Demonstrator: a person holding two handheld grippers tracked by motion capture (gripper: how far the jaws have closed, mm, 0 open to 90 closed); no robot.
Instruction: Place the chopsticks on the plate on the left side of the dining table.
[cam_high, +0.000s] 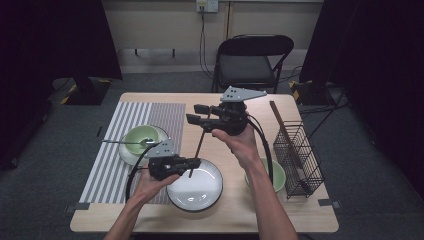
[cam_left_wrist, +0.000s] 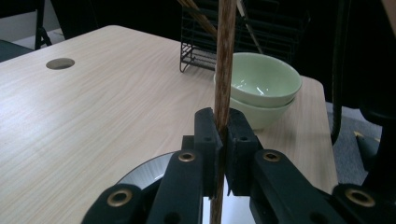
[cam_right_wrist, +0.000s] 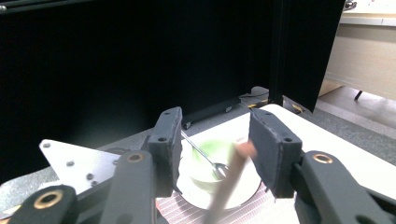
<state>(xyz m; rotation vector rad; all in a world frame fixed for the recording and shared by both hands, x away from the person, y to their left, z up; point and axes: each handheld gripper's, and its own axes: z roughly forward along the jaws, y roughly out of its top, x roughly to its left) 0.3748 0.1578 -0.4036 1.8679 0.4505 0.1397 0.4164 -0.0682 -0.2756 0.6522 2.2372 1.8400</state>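
Left tongs (cam_high: 191, 162) are clamped on a brown chopstick (cam_high: 200, 142) near its lower end, their black pads pressing it from both sides in the left gripper view (cam_left_wrist: 223, 140). Right tongs (cam_high: 195, 113), held higher and farther back over the middle of the table (cam_high: 150, 220), stand apart with the chopstick's upper end (cam_right_wrist: 231, 175) between the pads and touching neither that I can see. That chopstick stands nearly upright, long axis running from the near white plate (cam_high: 195, 190) up toward the right tongs, its foot just over the plate's far-left rim. One striped mat (cam_high: 115, 150) covers the left side of the table. On it sits a second white plate (cam_high: 127, 152) carrying one green bowl (cam_high: 137, 136) with one spoon (cam_high: 125, 142) lying across it, handle pointing left. Two more green bowls (cam_left_wrist: 261, 88) are stacked at the right. One black wire basket (cam_high: 297, 157) beside them holds another chopstick (cam_high: 285, 132), leaning toward the far side.
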